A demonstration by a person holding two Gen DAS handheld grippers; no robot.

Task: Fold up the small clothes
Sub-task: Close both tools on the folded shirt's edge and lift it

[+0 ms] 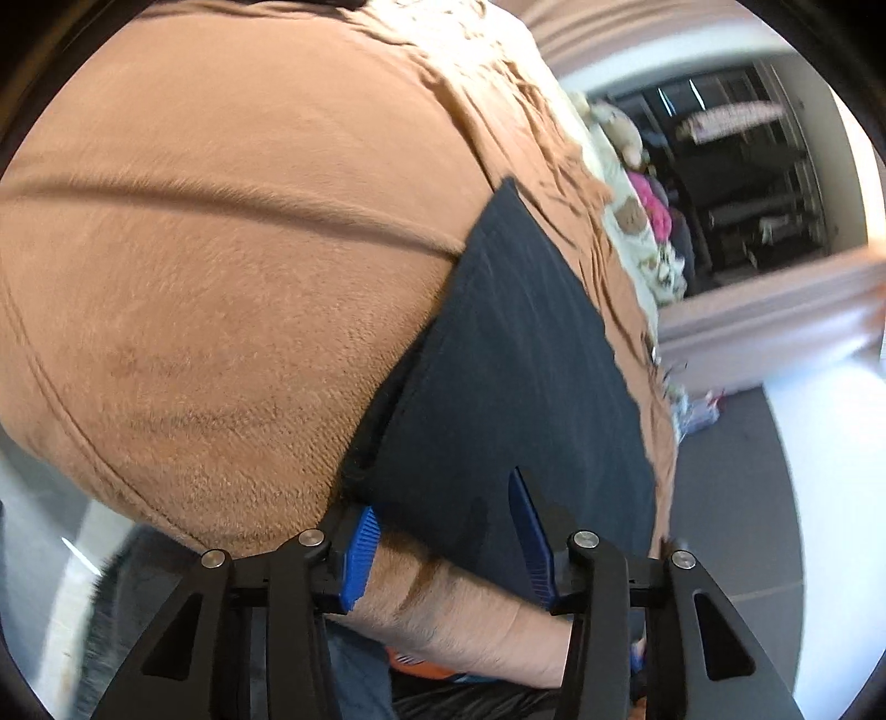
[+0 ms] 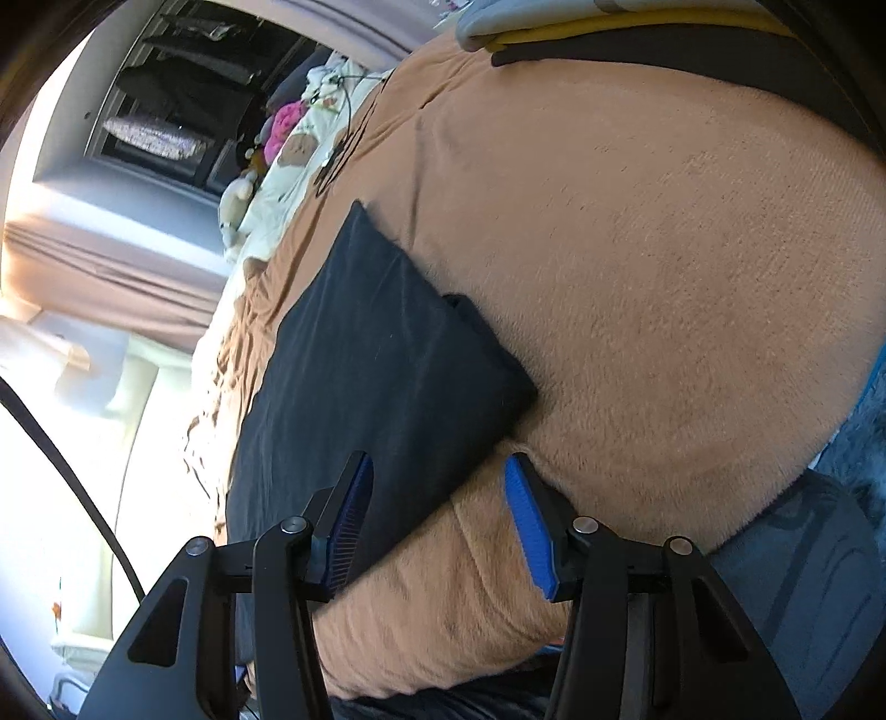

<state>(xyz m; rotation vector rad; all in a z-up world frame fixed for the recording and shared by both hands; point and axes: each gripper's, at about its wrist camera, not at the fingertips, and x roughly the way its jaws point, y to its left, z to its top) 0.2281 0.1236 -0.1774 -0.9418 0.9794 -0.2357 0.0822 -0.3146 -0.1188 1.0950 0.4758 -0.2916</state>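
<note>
Your dark folded cloth (image 1: 498,360) is lying flat on the brown fuzzy blanket (image 1: 221,277), its long axis running from the bottom of the frame up toward the cream bedding (image 1: 631,221) at upper right. You're holding both left tongs (image 1: 448,531) and right tongs (image 2: 437,526) spread apart, gripping nothing, hovering over its near end.

The right gripper (image 2: 437,520), jaws parted, straddles the near edge of a folded black garment (image 2: 382,376) lying flat on a tan fleece blanket (image 2: 664,288) (stacked folded clothes (image 2: 581,27) lie far right).
</note>
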